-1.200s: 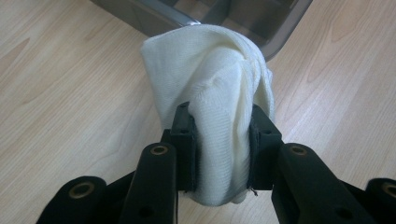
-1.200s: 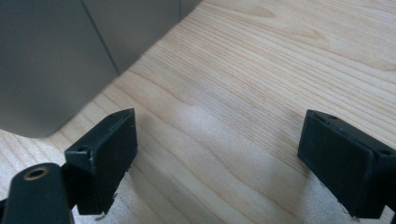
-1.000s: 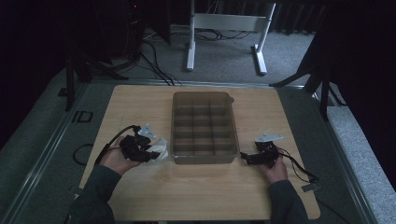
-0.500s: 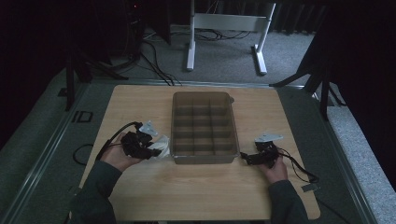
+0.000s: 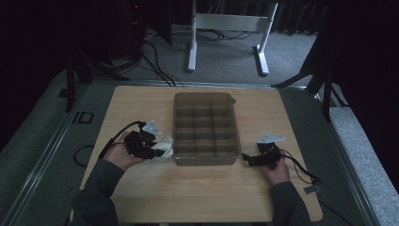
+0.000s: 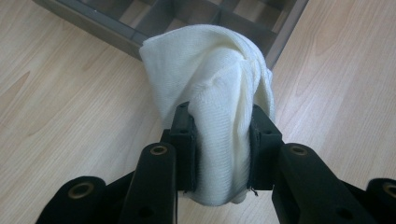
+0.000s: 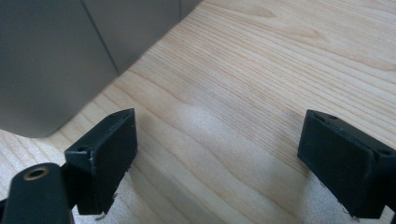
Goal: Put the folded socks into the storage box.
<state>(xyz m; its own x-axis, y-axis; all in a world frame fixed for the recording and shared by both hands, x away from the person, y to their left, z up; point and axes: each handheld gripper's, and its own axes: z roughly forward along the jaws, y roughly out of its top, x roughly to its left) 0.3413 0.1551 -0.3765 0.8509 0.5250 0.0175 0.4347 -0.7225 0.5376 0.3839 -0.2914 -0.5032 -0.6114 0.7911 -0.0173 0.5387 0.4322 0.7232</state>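
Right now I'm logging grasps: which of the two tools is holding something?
The left tool: its jaws are shut on a white cloth beside the tray. The right tool stands open over bare table.

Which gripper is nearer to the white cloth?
Left. The left gripper is clamped on the white cloth beside the grey tray; the right gripper, jaws open, sits across the tray, apart from it.

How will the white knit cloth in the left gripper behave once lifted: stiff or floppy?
Probably floppy: the white knit cloth bunches and folds over the left gripper jaws. Likely light, and the ribbed knit should resist slipping. It may drape and snag the divided tray.
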